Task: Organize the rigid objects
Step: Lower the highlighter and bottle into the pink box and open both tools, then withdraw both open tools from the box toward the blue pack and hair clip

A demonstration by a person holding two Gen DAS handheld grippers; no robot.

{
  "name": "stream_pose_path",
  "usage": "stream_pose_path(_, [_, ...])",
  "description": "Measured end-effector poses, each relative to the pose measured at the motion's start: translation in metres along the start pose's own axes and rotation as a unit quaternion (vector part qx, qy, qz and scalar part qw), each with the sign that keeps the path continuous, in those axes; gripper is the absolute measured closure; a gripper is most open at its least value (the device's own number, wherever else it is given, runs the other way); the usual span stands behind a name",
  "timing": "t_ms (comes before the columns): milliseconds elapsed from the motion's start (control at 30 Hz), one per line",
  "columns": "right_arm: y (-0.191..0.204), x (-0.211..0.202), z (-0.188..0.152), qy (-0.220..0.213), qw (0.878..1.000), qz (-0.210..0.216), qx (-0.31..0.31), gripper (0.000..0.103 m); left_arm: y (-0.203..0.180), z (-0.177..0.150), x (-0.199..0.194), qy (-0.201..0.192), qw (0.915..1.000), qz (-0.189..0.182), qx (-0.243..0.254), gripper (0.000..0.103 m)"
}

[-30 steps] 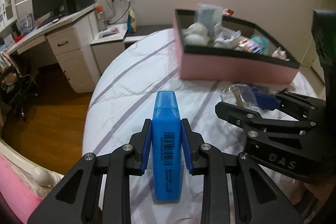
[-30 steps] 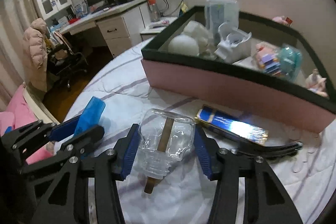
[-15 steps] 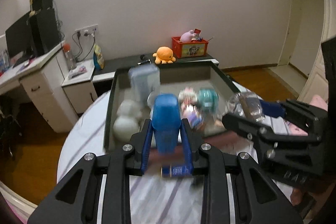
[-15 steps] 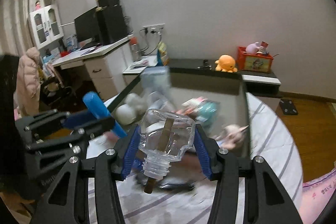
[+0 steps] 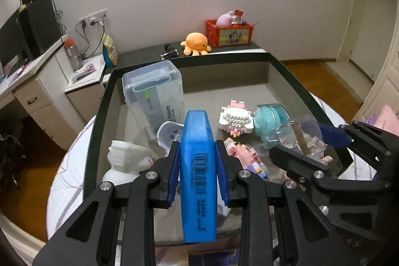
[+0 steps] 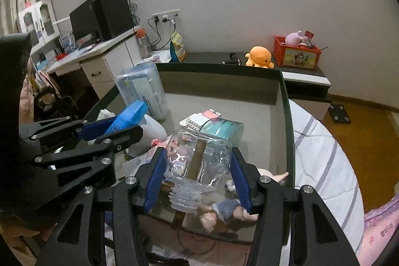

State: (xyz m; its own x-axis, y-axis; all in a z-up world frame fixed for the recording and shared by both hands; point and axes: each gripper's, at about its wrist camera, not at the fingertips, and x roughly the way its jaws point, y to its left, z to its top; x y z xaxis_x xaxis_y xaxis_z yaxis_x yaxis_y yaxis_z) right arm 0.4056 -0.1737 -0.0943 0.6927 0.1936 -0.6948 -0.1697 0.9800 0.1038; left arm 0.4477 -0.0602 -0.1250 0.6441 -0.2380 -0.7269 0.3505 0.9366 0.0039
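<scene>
Well into the tidying, judging by the box (image 5: 294,81): already filled with a clear flosser case (image 5: 152,91), a white figurine (image 5: 124,156), a block-built toy (image 5: 235,120), a teal round container (image 5: 269,121) and a small doll (image 6: 224,211) near the front wall. Two more things on the way in, both carried above the box and not yet released.

Left tool (image 5: 197,166) clamped on a blue plastic case (image 5: 198,173), pads pressing on its two long sides, barcode face up, the rounded end pointing forward over the middle of the box. Right tool (image 6: 197,173) closed around a clear glass bottle (image 6: 199,161), neck toward the camera, a brown stick (image 6: 197,161) inside it. Bottle hanging over the front right part of the box, above the doll.

Both tools side by side, close together but apart. In the right wrist view, the left tool (image 6: 104,138) seen with the blue case (image 6: 127,116) above the left side of the box.

Left to do, probably: lowering each item into a free spot, letting go. Bare floor of the box mostly at the back. One dark blue item (image 5: 214,257) partly visible in front of the box on the striped bed (image 6: 321,153), likely waiting too.
</scene>
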Motion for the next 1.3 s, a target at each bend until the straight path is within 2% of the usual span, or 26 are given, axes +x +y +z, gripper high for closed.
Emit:
stream_pose_path(100, [0.005, 0.001, -0.001, 0.000, 1.000, -0.013, -0.012, 0.050, 0.001, -0.004, 0.002, 0.002, 0.9999, 0.014, 0.002, 0.075])
stream_pose_path(300, [0.001, 0.004, -0.005, -0.001, 1.000, -0.008, -0.002, 0.050, 0.001, -0.012, -0.001, -0.003, 0.9997, 0.026, -0.002, 0.072])
stream_pose_path(400, [0.001, 0.001, -0.004, -0.004, 1.000, -0.012, -0.001, 0.050, 0.002, -0.014, -0.003, -0.008, 0.9991, 0.041, -0.005, 0.059])
stream_pose_path(467, [0.000, 0.000, -0.004, -0.005, 1.000, -0.010, 0.003, 0.050, 0.006, -0.017, -0.006, -0.011, 0.9985, 0.052, -0.014, 0.039])
stream_pose_path(533, [-0.001, -0.003, -0.005, -0.007, 1.000, -0.005, 0.007, 0.046, 0.012, -0.020, -0.010, -0.015, 0.9977, 0.062, -0.022, 0.029])
stream_pose_path(667, [0.002, -0.010, -0.008, -0.012, 1.000, 0.004, 0.020, 0.033, 0.021, -0.026, -0.025, -0.026, 0.9961, 0.076, -0.037, 0.021])
stream_pose_path(733, [0.005, -0.016, -0.009, -0.016, 1.000, 0.008, 0.022, 0.021, 0.024, -0.030, -0.035, -0.035, 0.9943, 0.092, -0.040, 0.019])
stream_pose_path(767, [0.008, -0.021, -0.009, -0.021, 1.000, 0.002, 0.022, 0.019, 0.026, -0.033, -0.041, -0.041, 0.9938, 0.095, -0.042, 0.017])
stream_pose_path(1000, [0.016, -0.046, -0.015, -0.045, 0.999, -0.016, 0.020, 0.013, 0.028, -0.047, -0.085, -0.073, 0.9910, 0.099, -0.052, 0.013])
stream_pose_path(1200, [0.027, -0.079, -0.029, -0.070, 0.996, -0.054, 0.013, 0.012, 0.022, -0.065, -0.123, -0.102, 0.9872, 0.107, -0.061, 0.002])
stream_pose_path(1300, [0.032, -0.096, -0.040, -0.079, 0.995, -0.062, 0.008, 0.012, 0.016, -0.078, -0.141, -0.114, 0.9870, 0.093, -0.065, 0.000])
